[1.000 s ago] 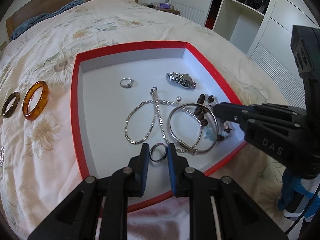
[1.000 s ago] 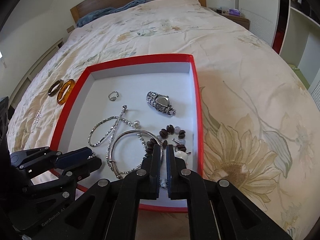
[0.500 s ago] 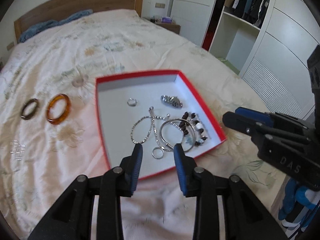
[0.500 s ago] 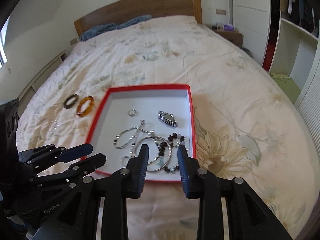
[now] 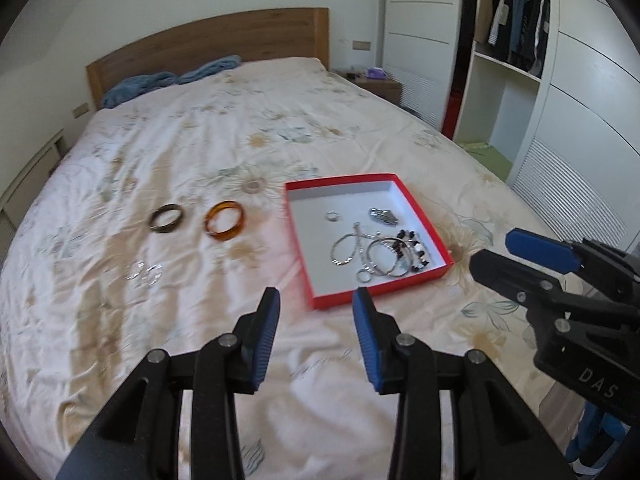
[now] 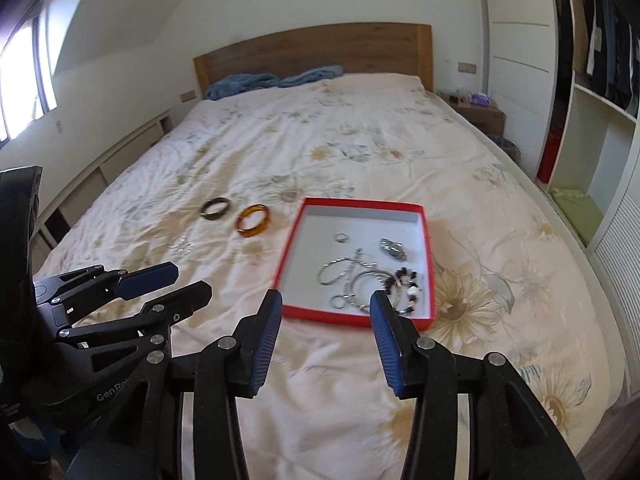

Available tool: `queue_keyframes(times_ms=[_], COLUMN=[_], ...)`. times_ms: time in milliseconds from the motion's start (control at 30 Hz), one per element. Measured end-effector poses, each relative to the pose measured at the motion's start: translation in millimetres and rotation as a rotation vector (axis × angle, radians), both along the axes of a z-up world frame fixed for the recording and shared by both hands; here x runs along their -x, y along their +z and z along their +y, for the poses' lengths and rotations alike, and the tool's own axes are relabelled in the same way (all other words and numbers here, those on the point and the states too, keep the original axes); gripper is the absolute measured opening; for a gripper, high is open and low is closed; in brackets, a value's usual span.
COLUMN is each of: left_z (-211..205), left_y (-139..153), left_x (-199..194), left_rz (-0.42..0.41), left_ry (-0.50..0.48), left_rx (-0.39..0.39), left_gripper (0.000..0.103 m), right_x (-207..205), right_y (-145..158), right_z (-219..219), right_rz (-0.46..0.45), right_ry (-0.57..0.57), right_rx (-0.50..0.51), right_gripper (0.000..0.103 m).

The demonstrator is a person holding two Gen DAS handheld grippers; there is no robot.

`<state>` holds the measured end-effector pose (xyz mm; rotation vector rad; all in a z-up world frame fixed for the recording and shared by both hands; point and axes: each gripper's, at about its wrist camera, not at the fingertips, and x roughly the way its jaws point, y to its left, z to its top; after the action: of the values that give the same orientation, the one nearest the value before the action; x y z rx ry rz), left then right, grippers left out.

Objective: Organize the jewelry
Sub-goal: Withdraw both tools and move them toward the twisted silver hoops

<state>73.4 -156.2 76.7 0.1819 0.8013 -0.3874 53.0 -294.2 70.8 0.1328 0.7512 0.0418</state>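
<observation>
A red box with a white inside (image 5: 308,268) (image 6: 426,236) lies on the bed. In it are a silver ring (image 5: 333,215), a watch (image 5: 383,216), chains, a bangle (image 5: 384,258), a beaded bracelet (image 5: 412,248) and a small ring (image 5: 363,276). An amber bangle (image 5: 225,220) (image 6: 253,220) and a dark bangle (image 5: 166,218) (image 6: 216,207) lie left of the box, with a clear bracelet (image 5: 144,271) (image 6: 182,245) nearer. My left gripper (image 5: 316,312) and right gripper (image 6: 326,312) are open and empty, held back from the box's near edge.
The bed has a floral cover, a wooden headboard (image 5: 208,46) and blue pillows (image 6: 276,80). A wardrobe with open shelves (image 5: 516,60) stands on the right. A nightstand (image 6: 478,110) is beside the headboard.
Both grippers pulled back and up from the box and opened wide. The left gripper let go of the small ring, which now lies in the box's near part.
</observation>
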Motion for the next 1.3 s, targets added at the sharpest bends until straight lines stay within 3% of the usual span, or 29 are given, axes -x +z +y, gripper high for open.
queue_keyframes(times_ms=[100, 400, 733, 1100, 1300], left_z=[16.6, 57.7, 109.0, 144.8, 179.4], left_y=[9.8, 35.8, 46.4, 24.8, -17.7], left_x=[16.7, 58.9, 70.4, 50.9, 16.9], left_rz=[-0.035, -0.140, -0.164, -0.126, -0.046], left_ry=[0.029, 0.074, 0.171, 0.230, 0.303], left_rx=[0.003, 0.015, 0.075, 0.097, 0.096], left_gripper=[0.048, 0.048, 0.048, 0.048, 0.048], right_x=[14.6, 44.8, 49.0, 26.7, -7.3], right_y=[9.1, 30.4, 38.8, 26.3, 3.4], right_z=[15.7, 50.8, 94.8, 127.4, 135.2], right_rz=[-0.017, -0.066, -0.073, -0.037, 0.007], right_ry=[0.023, 0.061, 0.135, 0.195, 0.215], right_rx=[0.007, 0.032, 0.067, 0.088, 0.067], right_gripper=[0.047, 0.048, 0.049, 0.052, 0.052])
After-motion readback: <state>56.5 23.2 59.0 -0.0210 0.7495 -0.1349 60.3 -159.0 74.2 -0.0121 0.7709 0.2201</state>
